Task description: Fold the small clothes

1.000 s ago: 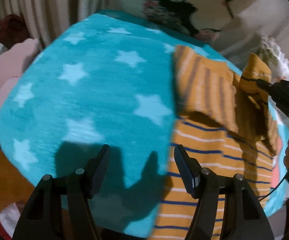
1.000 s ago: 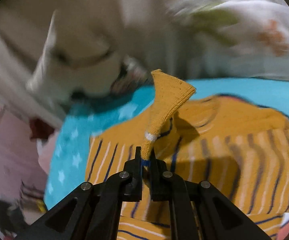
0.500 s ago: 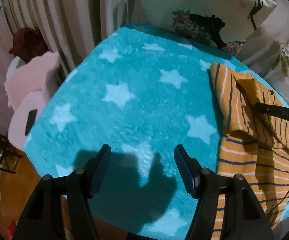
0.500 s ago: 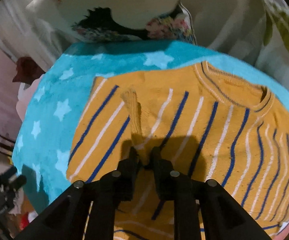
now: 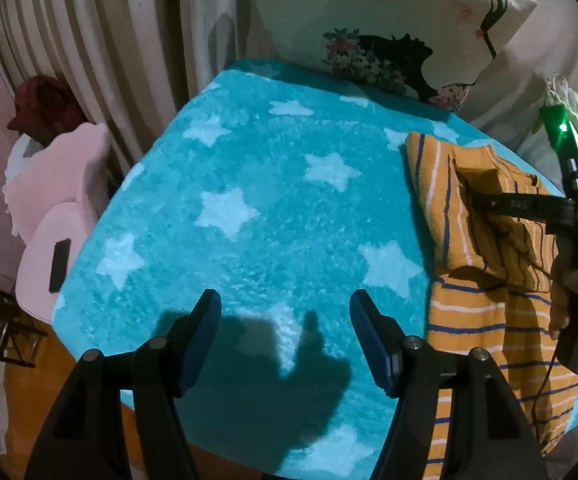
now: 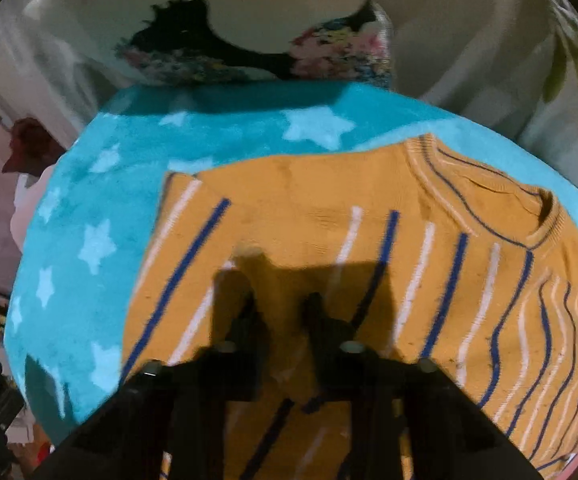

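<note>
- Hovering wide open and empty over the star-patterned blanket: left hand-held gripper.
- Lying on the blanket's right side: striped orange sweater, sleeve now brought down across its body, first fold nearly done.
- Closing after a brief loosening, sleeve cloth apparently between the jaws: right hand-held gripper.
- Showing only illegible characters on that gripper's finger.

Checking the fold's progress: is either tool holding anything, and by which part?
Left tool holds nothing. Right tool: jaws closing, orange sleeve between them near its cuff; grip unclear.

Left claw agape, right claw closing
</note>
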The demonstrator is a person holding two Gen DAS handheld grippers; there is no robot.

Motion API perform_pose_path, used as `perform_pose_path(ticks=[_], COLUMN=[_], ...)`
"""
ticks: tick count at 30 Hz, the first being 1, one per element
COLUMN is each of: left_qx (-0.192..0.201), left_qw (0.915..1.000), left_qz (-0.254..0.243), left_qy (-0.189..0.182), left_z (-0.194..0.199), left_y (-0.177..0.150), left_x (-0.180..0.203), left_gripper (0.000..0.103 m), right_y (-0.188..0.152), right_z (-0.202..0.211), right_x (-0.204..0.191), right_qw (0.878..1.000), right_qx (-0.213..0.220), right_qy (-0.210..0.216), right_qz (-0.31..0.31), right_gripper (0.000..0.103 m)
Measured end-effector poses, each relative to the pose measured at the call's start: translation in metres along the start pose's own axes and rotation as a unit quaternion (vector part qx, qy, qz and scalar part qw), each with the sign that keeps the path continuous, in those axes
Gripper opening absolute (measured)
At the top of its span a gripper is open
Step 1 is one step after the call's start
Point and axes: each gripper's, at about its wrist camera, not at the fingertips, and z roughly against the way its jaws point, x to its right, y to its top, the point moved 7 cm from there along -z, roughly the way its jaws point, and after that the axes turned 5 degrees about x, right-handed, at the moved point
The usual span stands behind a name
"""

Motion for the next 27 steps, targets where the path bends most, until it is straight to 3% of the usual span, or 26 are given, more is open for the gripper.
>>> perform_pose_path(ticks=[7, 14, 16, 18, 23, 27], left_qx=[-0.021, -0.031, -0.035, -0.041, -0.048, -0.052], left_qw=[0.9995, 0.9991, 0.9988, 0.9983, 0.9971, 0.9962], left_qz=[0.01, -0.003, -0.002, -0.001, -0.001, 0.004], left_qy=[-0.019, -0.03, -0.034, -0.041, -0.058, -0.071], left_z=[-0.008, -0.011, -0.014, -0.018, -0.025, -0.025], left_y=[-0.004, -0.011, -0.013, -0.014, -0.015, -0.019], left_x=[0.003, 0.01, 0.011, 0.012, 0.023, 0.034], left_gripper=[0.066, 0.066, 0.066, 0.066, 0.066, 0.066], right_y=[-0.001, -0.022, -0.025, -0.029, -0.049, -0.067], right_z=[0.023, 0.009, 0.013, 0.018, 0.041, 0.065], right_x=[-0.006, -0.021, -0.025, -0.033, -0.05, -0.016], right_qw=[0.999, 0.999, 0.999, 0.998, 0.995, 0.996], right_qx=[0.015, -0.013, -0.013, -0.011, -0.019, -0.002], right_qy=[0.031, 0.037, 0.046, 0.066, 0.101, 0.078], right_qz=[-0.01, 0.003, -0.001, 0.0, 0.003, -0.035], right_gripper=[0.007, 0.011, 0.019, 0.038, 0.04, 0.04])
